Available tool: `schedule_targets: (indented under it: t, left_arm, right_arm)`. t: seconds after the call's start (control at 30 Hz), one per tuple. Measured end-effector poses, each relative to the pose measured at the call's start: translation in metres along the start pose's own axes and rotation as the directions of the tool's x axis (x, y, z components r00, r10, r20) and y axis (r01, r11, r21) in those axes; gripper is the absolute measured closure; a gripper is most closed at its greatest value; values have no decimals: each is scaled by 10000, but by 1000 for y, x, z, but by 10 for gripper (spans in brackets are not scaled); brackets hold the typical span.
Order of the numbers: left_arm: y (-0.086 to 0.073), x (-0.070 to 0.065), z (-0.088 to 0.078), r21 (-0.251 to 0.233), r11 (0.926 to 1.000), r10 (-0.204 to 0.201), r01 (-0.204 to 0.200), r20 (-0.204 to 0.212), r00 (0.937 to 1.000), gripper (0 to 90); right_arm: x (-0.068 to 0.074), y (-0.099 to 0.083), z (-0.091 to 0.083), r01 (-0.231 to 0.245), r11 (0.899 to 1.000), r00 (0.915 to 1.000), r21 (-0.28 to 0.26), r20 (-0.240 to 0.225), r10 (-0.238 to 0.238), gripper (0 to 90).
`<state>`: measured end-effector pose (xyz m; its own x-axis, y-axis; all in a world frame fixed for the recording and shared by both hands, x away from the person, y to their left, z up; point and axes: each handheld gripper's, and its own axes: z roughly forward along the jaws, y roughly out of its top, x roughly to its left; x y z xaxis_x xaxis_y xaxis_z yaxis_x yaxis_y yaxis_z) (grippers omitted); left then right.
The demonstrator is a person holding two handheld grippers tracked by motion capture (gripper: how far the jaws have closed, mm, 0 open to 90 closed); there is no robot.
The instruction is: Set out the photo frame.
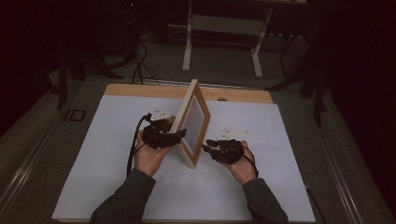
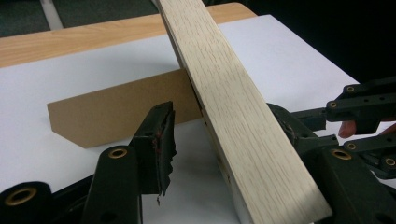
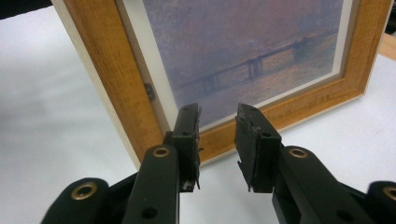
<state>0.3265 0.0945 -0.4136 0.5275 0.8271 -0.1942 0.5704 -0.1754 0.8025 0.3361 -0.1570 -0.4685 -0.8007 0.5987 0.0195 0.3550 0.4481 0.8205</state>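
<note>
Left gripper (image 2: 224, 140) straddles the picture frame (image 2: 243, 135) edge, jaws spread (stand (image 2: 116, 112) behind); we hold it upright, right gripper (image 3: 217, 140) agape.

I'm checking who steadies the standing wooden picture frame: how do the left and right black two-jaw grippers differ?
The left gripper straddles the wooden picture frame edge from behind, beside its brown cardboard stand; the right gripper faces the picture side with nothing between its jaws. Both are black, open and low over the white table sheet.

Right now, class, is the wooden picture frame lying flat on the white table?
No, the wooden picture frame stands upright on the white table.
</note>
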Motion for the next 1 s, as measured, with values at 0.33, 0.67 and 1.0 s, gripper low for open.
schedule_targets:
  t: [0.33,0.67,1.0]
  left_arm:
    - [-2,-5,6,50,10000,-61,62,-173,9998,525]
    - [-3,-10,9,30,10000,-22,23,-359,9994,582]
    - [-4,-13,9,-130,9999,50,-56,-476,9989,649]
  right_arm:
    - [-1,-1,-2,-39,10000,10000,28,26,39,694]
    - [-2,-2,-2,-62,10000,10000,13,45,62,694]
    - [-3,-3,-3,-105,9999,9999,30,75,105,694]
